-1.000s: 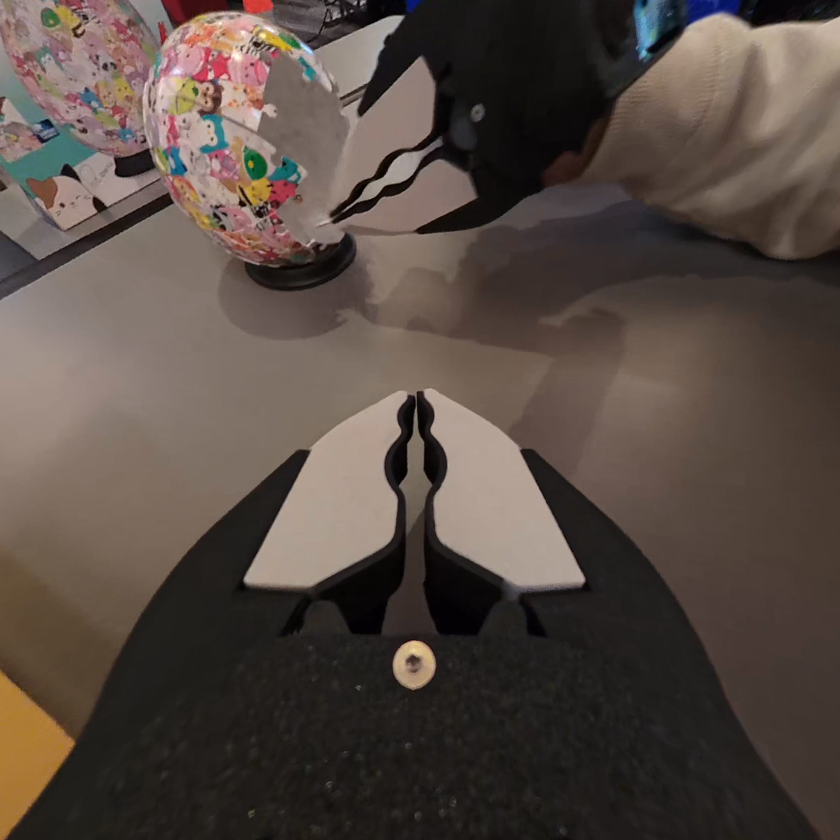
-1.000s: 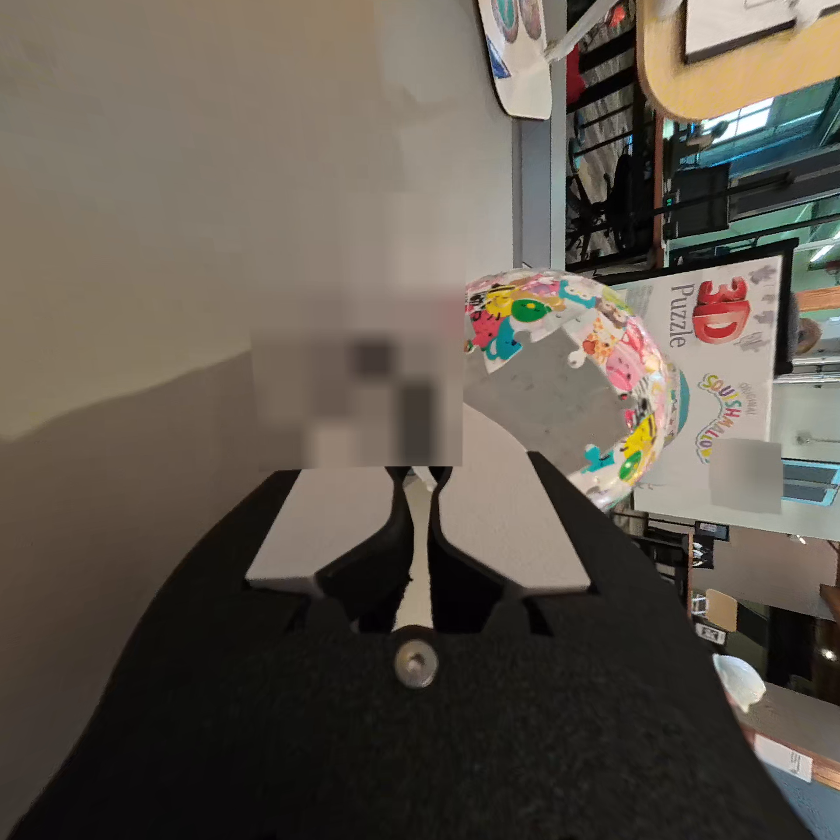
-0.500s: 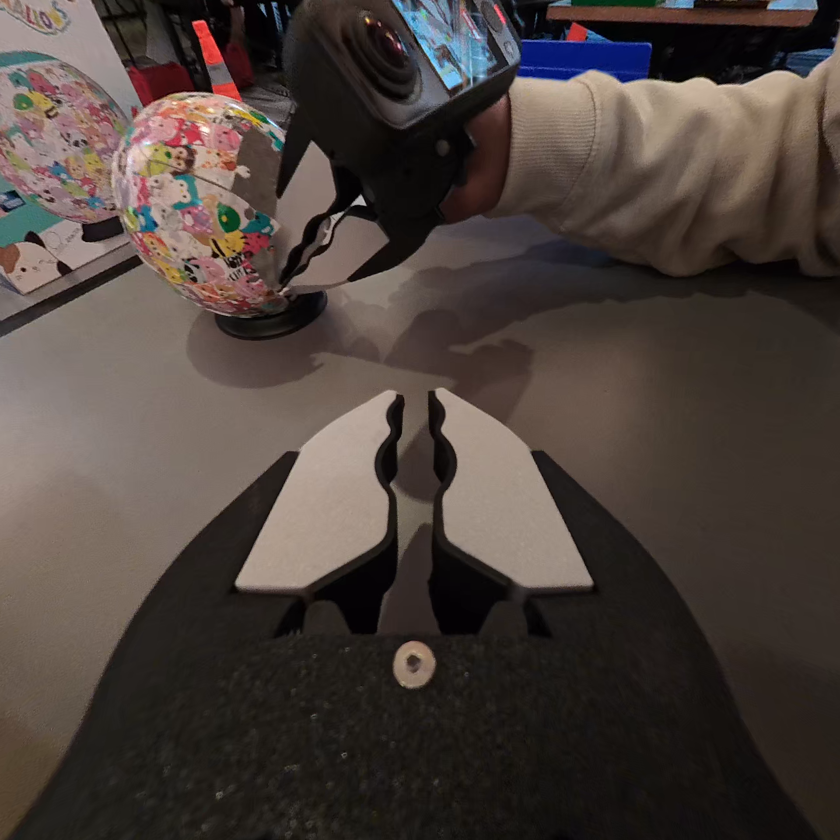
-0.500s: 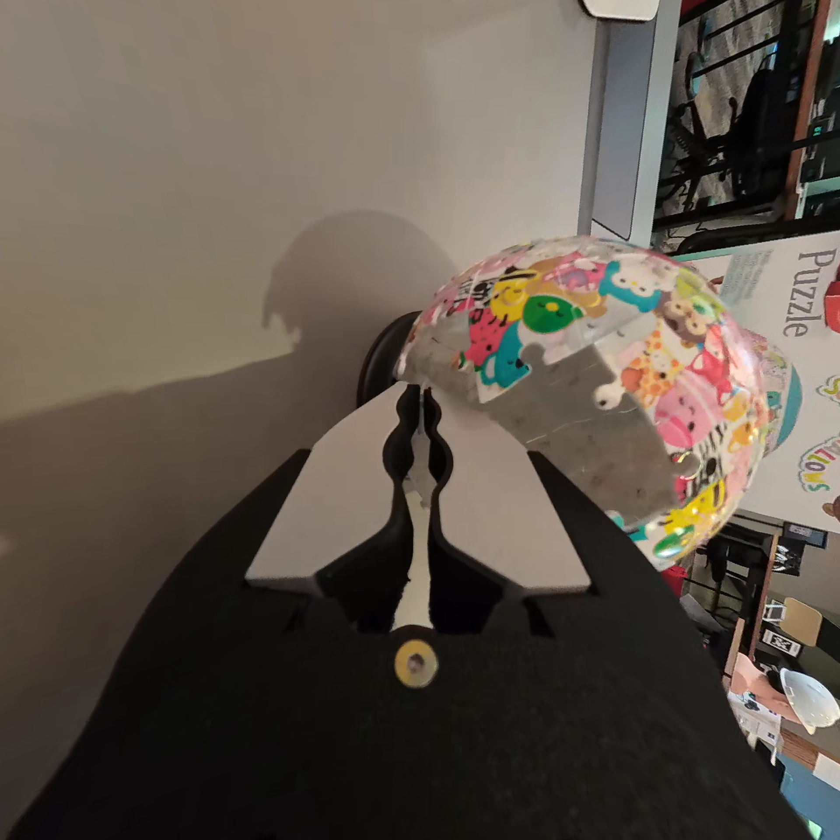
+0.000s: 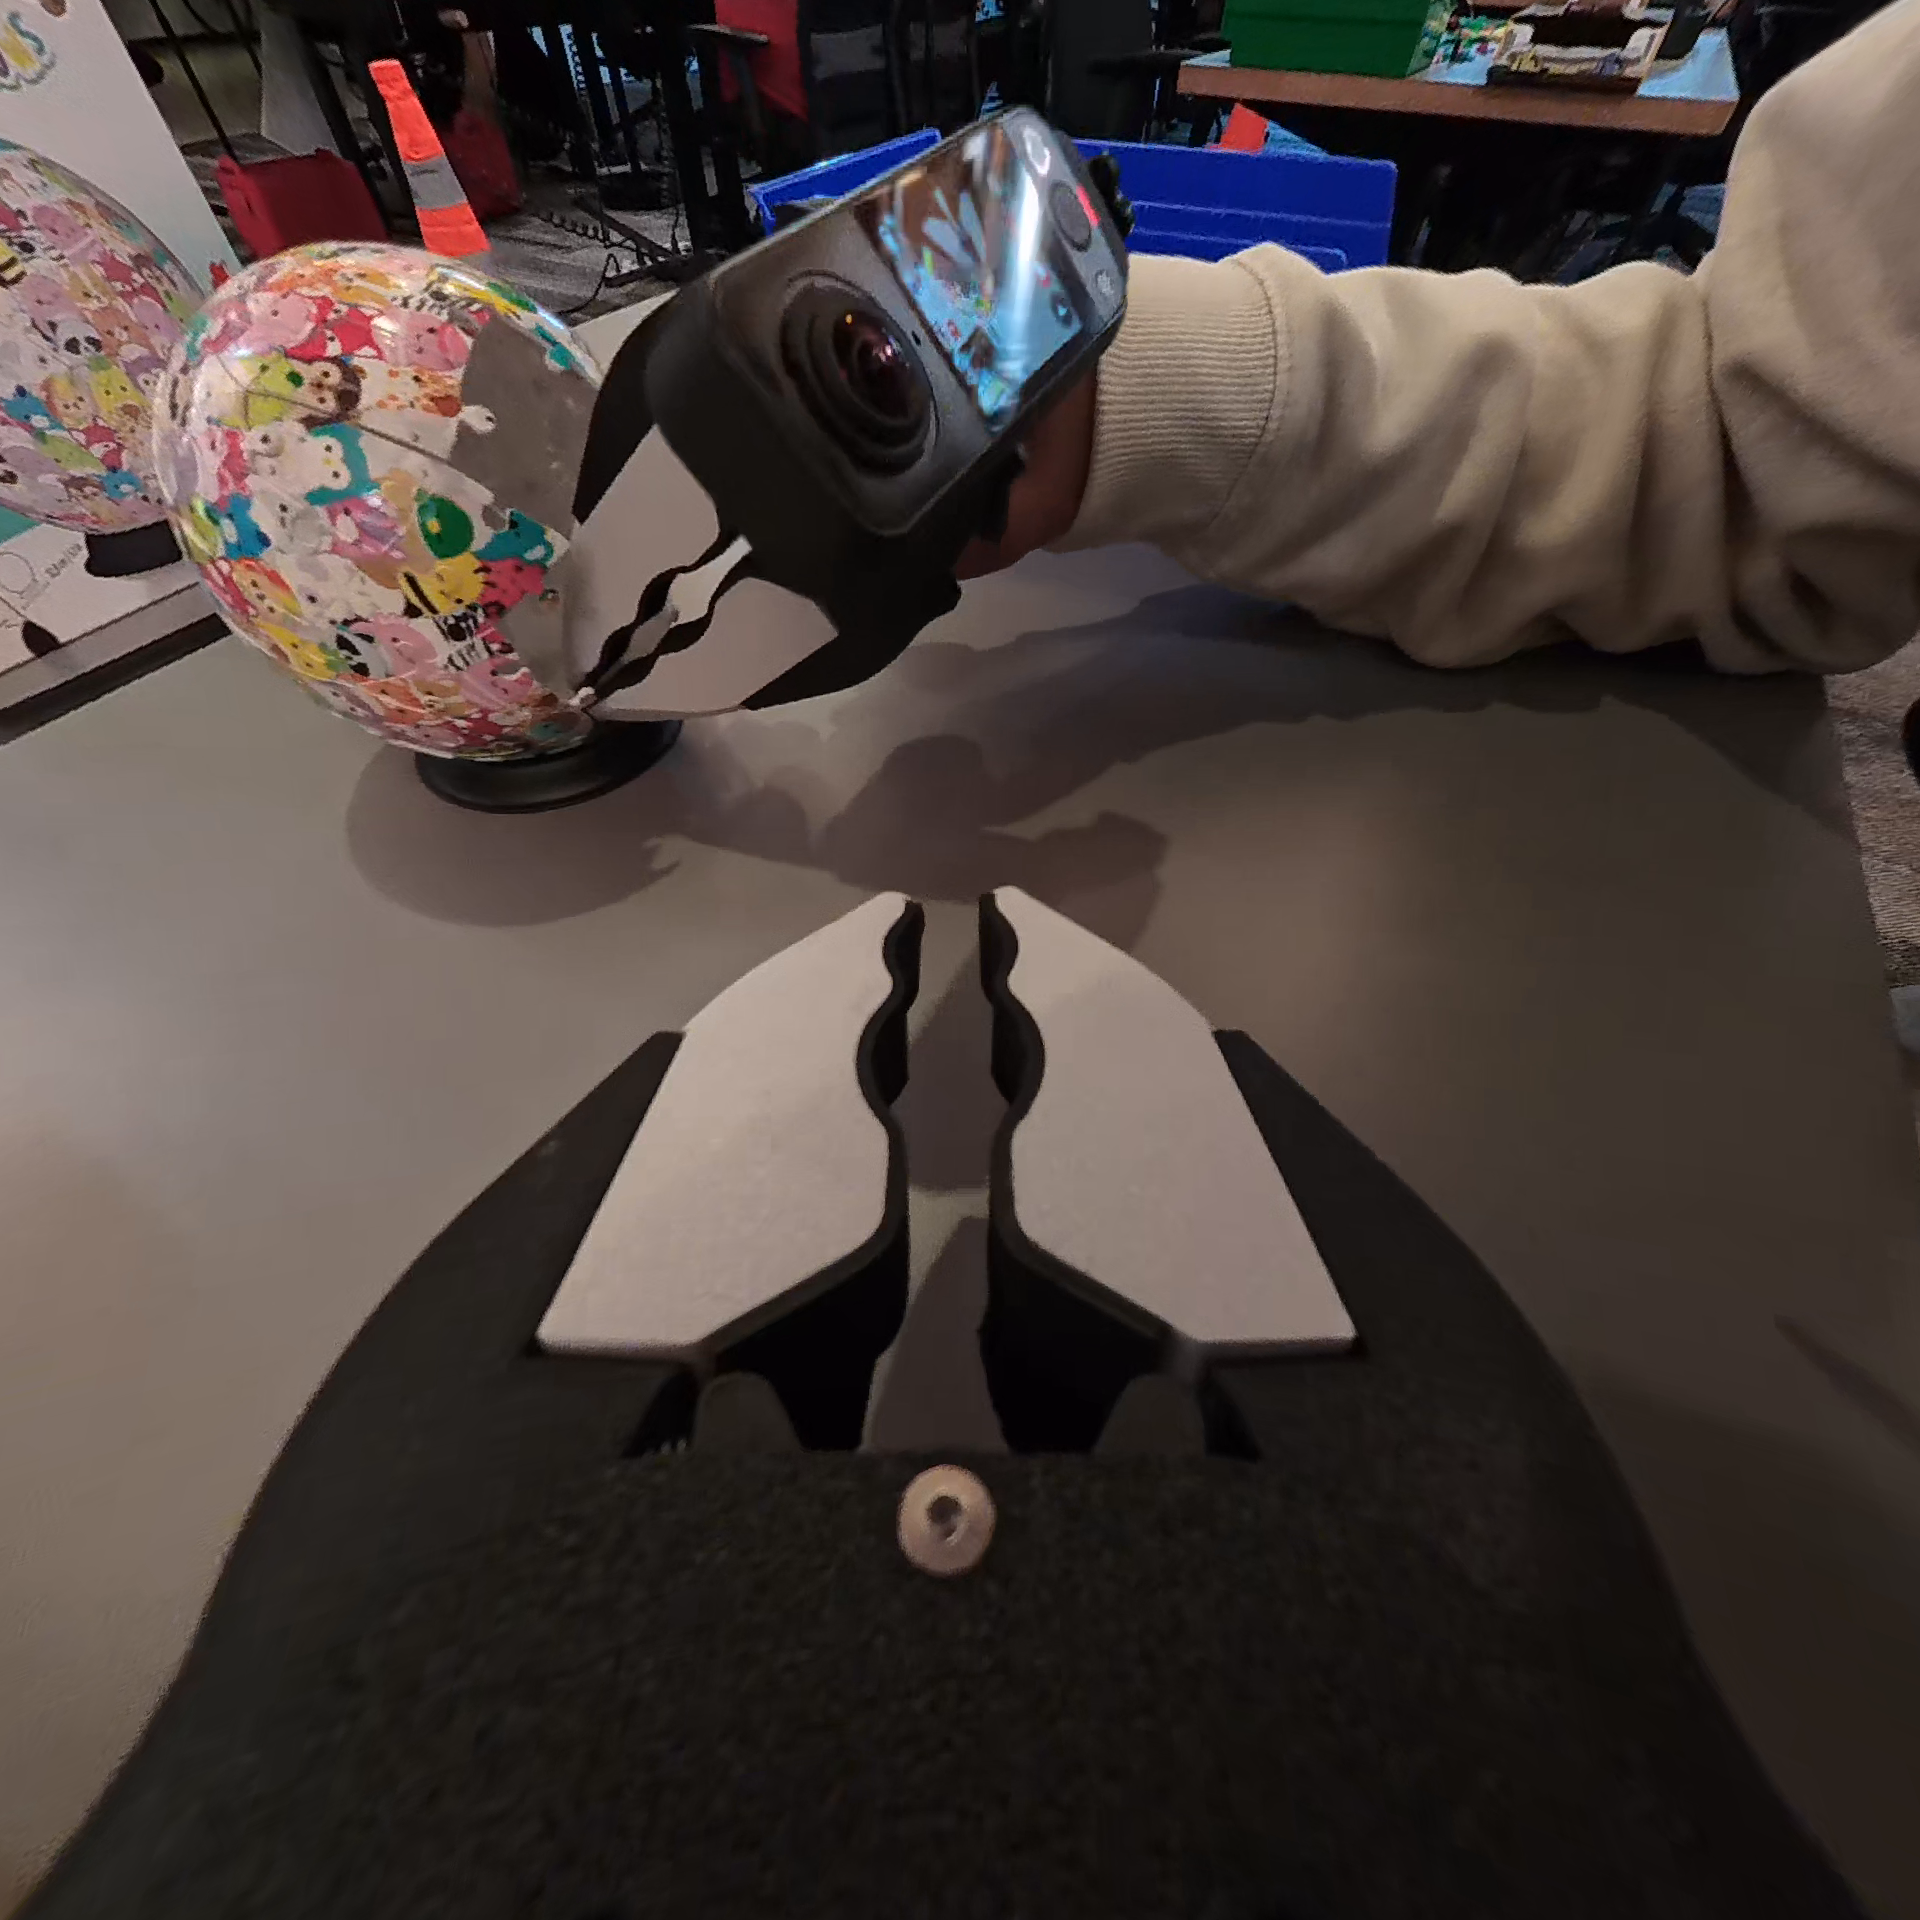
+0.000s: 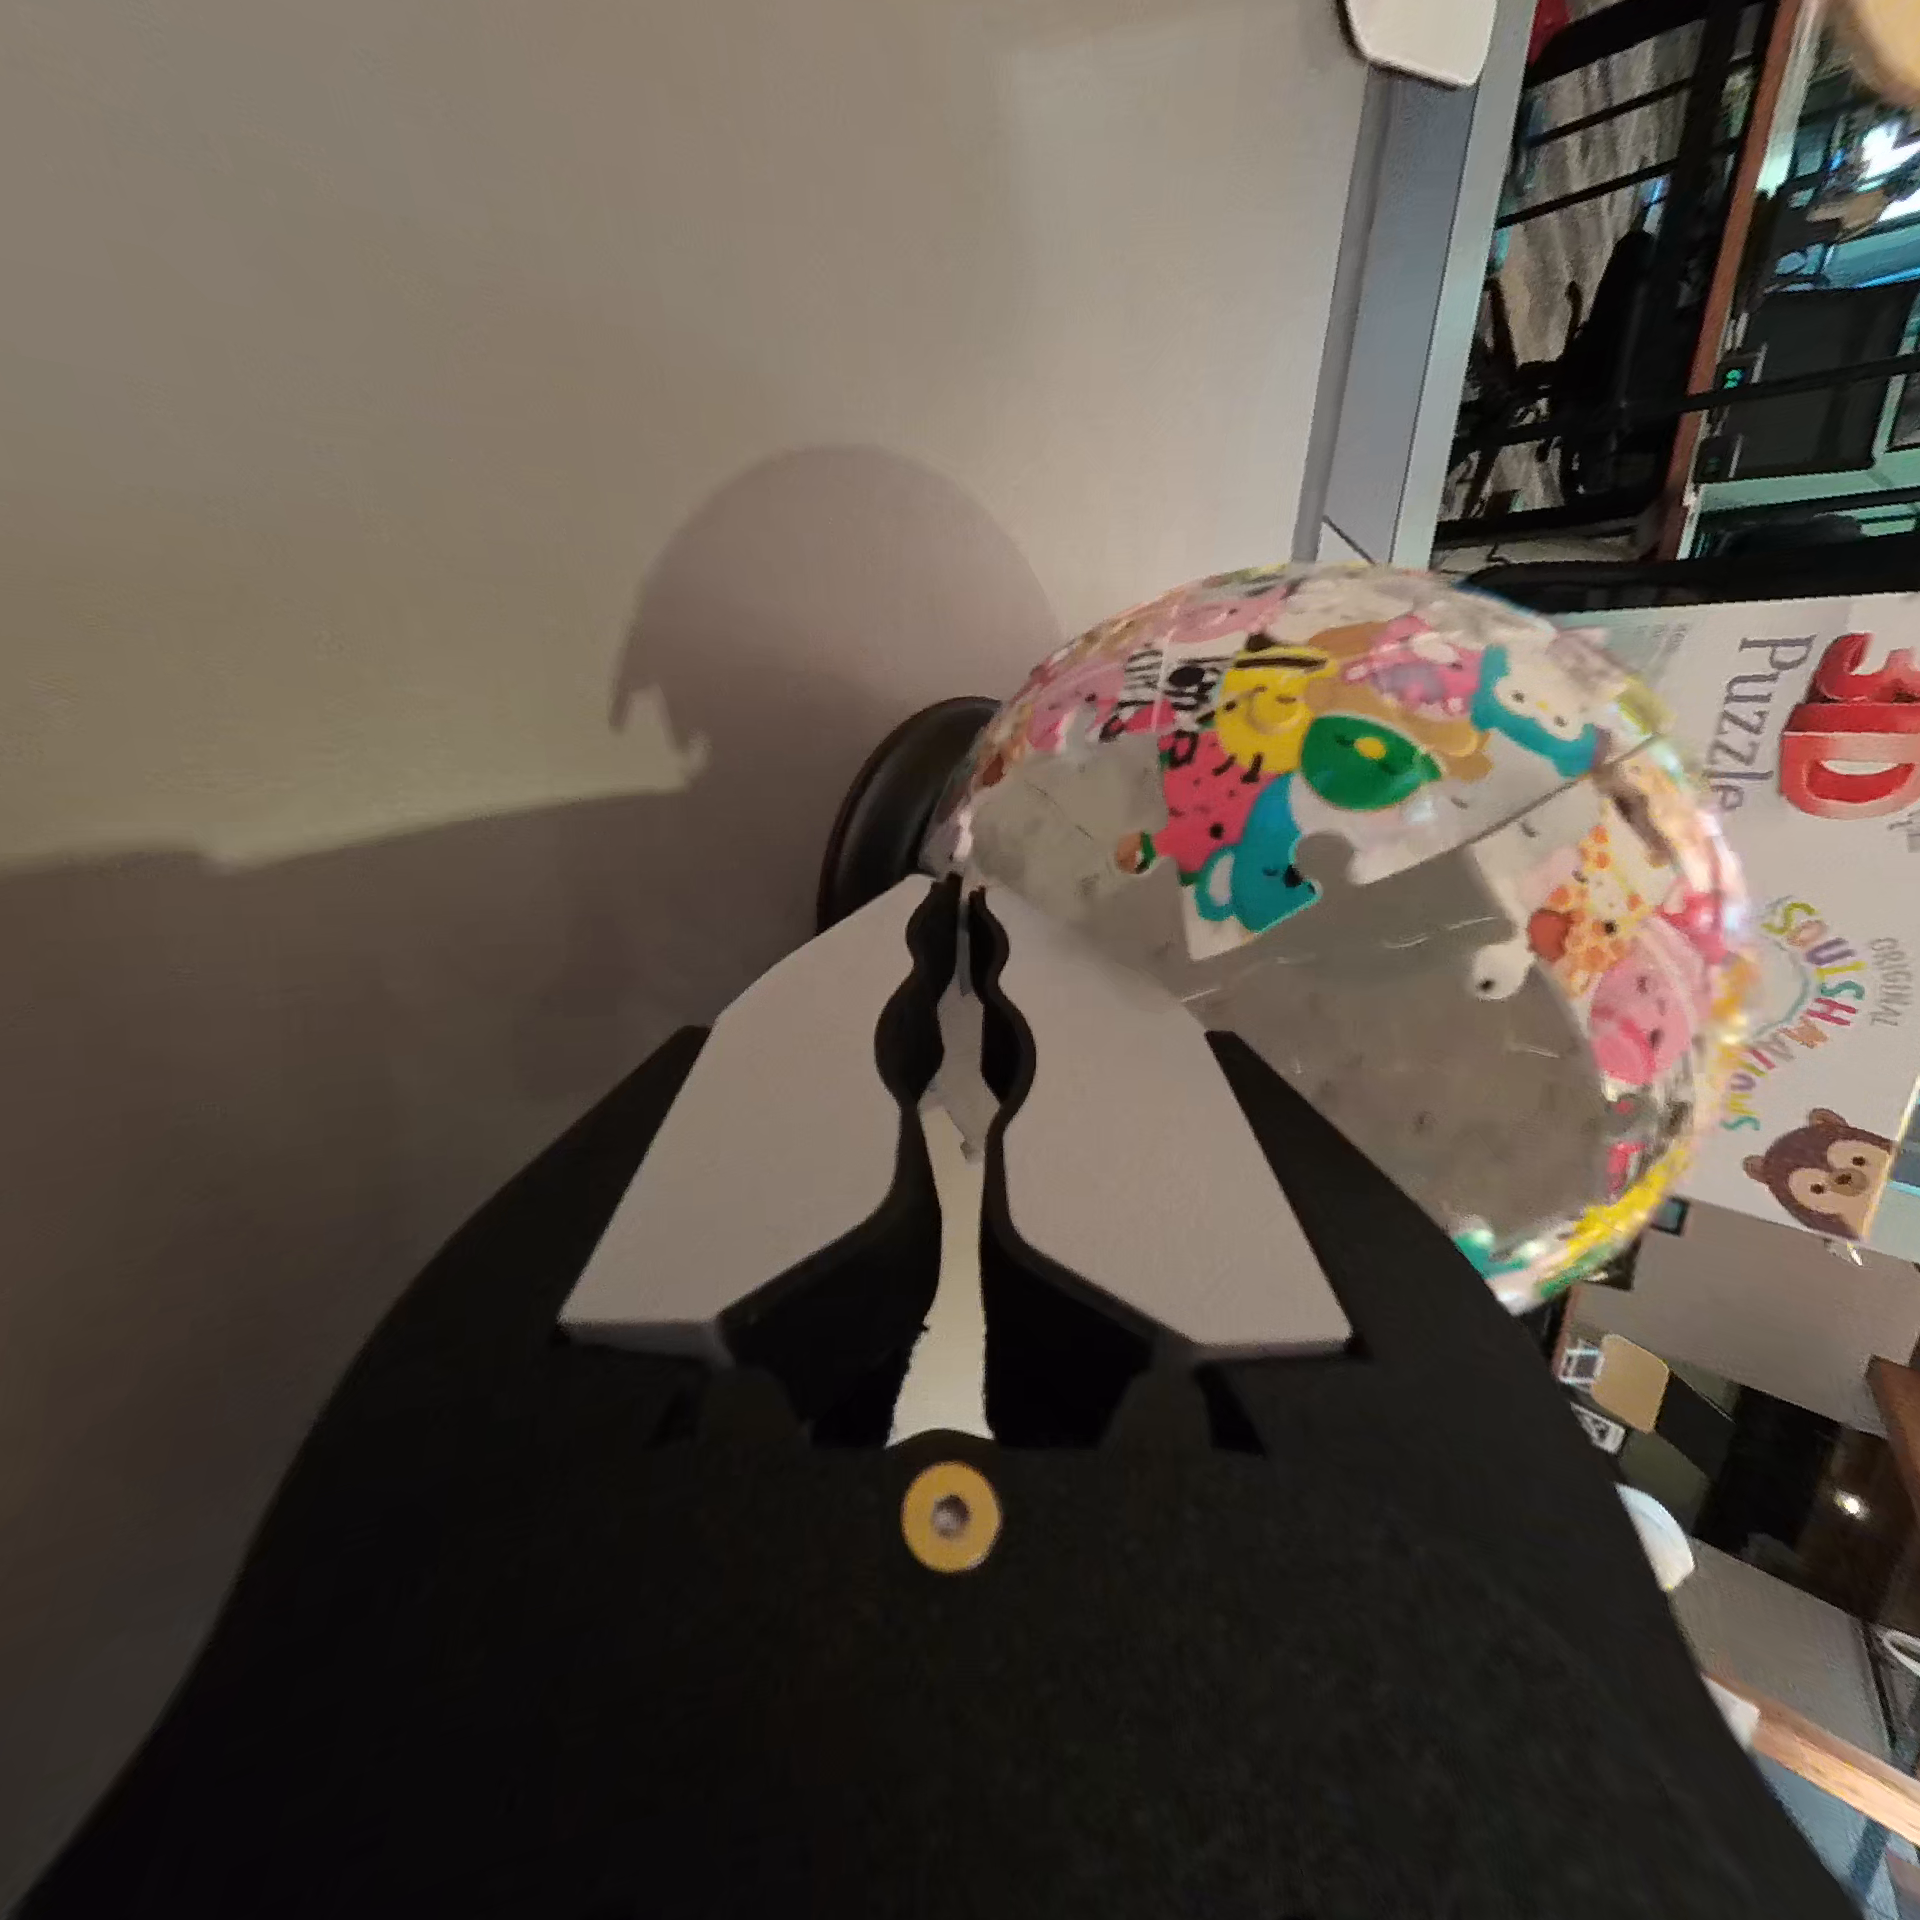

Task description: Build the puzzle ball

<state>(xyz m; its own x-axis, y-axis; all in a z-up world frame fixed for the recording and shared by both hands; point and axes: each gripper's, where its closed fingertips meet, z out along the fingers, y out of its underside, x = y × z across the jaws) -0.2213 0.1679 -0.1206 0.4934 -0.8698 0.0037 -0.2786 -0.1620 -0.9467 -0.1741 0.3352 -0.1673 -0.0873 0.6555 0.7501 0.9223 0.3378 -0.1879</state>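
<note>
The puzzle ball [image 5: 343,499] is colourful and sits on a black stand [image 5: 540,774] on the grey table [image 5: 312,1039]. A gap in its right side shows the grey inside. My right gripper [image 5: 601,704] is shut on a thin pale puzzle piece [image 6: 958,1117], held edge-on. Its tips touch the lower edge of the ball's gap, just above the stand. In the right wrist view the gripper [image 6: 951,896] meets the ball [image 6: 1351,831] next to the stand [image 6: 894,800]. My left gripper [image 5: 951,920] hovers over the table, well short of the ball, jaws slightly apart and empty.
The puzzle box [image 5: 62,364] stands behind the ball on the left and also shows in the right wrist view [image 6: 1818,935]. A cream sleeve [image 5: 1507,447] lies across the table's far right. A blue bin [image 5: 1247,197] and an orange cone [image 5: 426,166] are beyond the table. Spacing between my two grippers at the tips: around 20 cm.
My right gripper has moved with the piece down to the lower edge of the ball's gap. My left gripper has drawn back and its jaws have parted slightly.
</note>
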